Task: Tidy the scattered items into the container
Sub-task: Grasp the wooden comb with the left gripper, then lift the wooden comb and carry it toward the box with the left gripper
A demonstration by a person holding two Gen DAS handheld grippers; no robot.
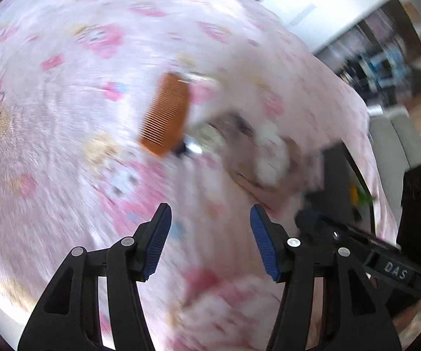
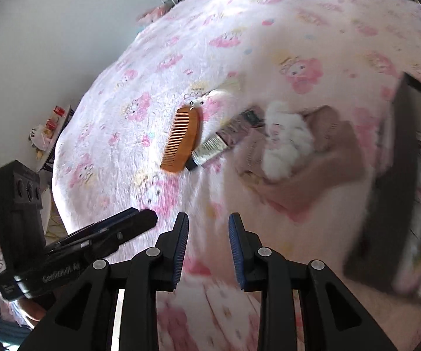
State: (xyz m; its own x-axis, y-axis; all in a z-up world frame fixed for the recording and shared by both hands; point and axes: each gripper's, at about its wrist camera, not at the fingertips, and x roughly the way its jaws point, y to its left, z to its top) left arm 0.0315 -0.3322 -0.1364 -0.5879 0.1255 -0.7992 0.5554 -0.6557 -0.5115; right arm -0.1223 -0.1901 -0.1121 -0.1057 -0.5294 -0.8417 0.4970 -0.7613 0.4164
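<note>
Two black grippers with blue ribbed pads hover over the bed, and we hold nothing in either. Our left gripper (image 1: 210,239) has its jaws spread wide apart, with only bedding showing between the pads. Our right gripper (image 2: 209,245) is parted too, though more narrowly, and it is equally unloaded. In the right wrist view the left gripper's black body juts in from the lower left; in the left wrist view the right gripper's body crosses the lower right corner.

Beyond the fingertips lies the fluffy pink blanket printed with pink and yellow cartoon characters (image 2: 140,134), which covers the bed. On it, ahead of both grippers, rests a flat orange-brown wooden comb with fine teeth (image 2: 182,143). Just beside the comb's right edge, touching or nearly so, lies a slim tube with a black cap and a pale printed label (image 2: 210,149). Farther right sits a soft mauve-brown fabric piece (image 2: 321,163) with a fluffy white plush item (image 2: 286,143) lying on top of it. At the far right edge stands a dark-walled rectangular container (image 2: 397,175), heavily blurred, so we cannot make out its contents clearly.
</note>
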